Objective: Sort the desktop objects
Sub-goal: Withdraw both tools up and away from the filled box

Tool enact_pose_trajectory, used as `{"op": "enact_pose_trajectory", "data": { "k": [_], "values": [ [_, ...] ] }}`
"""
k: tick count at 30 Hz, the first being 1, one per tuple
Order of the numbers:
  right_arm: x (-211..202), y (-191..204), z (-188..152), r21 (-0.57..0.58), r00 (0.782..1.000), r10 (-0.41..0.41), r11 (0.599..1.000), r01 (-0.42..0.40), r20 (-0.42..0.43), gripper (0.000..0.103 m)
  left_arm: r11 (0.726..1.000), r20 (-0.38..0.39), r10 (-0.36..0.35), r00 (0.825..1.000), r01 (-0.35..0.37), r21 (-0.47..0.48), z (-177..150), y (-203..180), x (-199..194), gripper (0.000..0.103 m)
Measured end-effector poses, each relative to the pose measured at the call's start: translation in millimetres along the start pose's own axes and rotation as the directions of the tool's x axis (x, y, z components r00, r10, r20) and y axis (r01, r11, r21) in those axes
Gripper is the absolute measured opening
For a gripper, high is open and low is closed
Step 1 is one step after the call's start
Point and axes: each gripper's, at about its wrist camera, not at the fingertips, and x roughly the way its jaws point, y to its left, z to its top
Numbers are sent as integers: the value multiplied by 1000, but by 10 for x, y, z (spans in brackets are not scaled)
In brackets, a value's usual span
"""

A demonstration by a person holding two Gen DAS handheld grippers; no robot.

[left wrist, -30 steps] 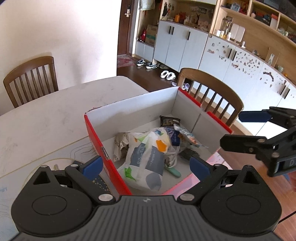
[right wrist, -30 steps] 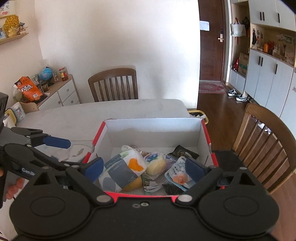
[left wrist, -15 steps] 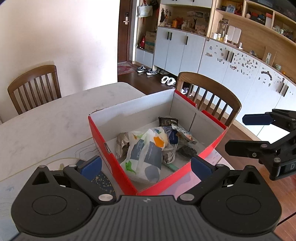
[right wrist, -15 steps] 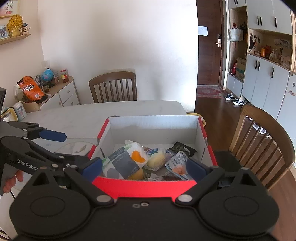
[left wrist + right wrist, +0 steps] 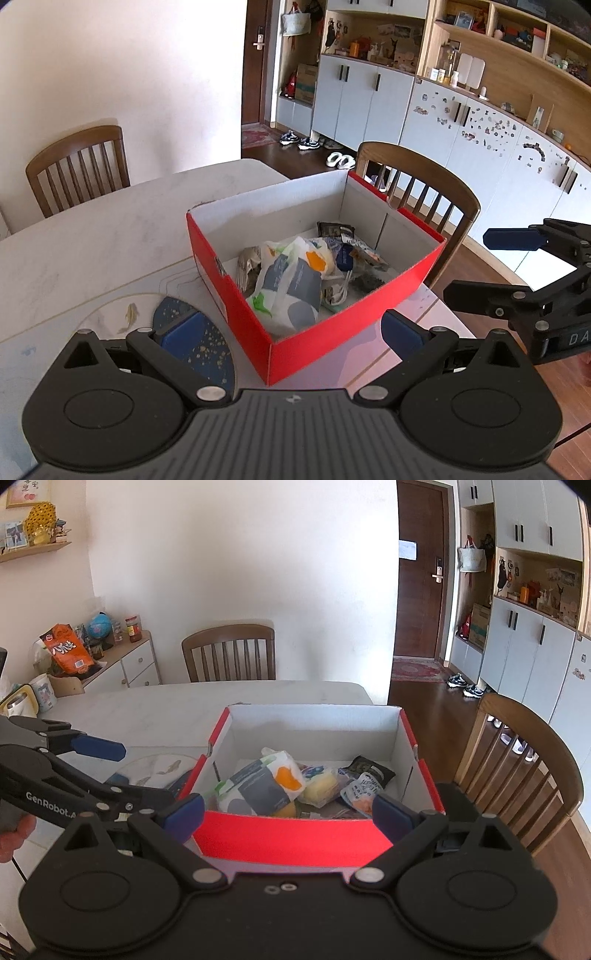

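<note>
Wooden chairs (image 5: 229, 651), white cabinets (image 5: 364, 98)

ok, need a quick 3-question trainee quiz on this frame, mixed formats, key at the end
1. True or false: the left gripper and the right gripper are both open and hold nothing.
2. Multiple choice: the large white and grey bag with the orange patch lies
A. on the table beside the box
B. inside the red box
C. on a chair seat
3. Fill in: in the right wrist view, the black packet lies in the box toward its far ____ corner.

Key: 1 true; 2 B; 3 right.
</note>
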Motion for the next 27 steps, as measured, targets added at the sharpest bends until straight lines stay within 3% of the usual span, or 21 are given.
{"op": "enact_pose_trajectory", "data": {
  "k": [10,27],
  "values": [
    [-72,163,-73,-11,1000,2,1000,-1,4,98,1000,19,27,999,-27,13,-64,-14,-132,103],
    [-78,281,-75,36,999,-41,998,41,0,98,999,25,-1,1000,0,42,-69,110,-224,103]
  ]
}}
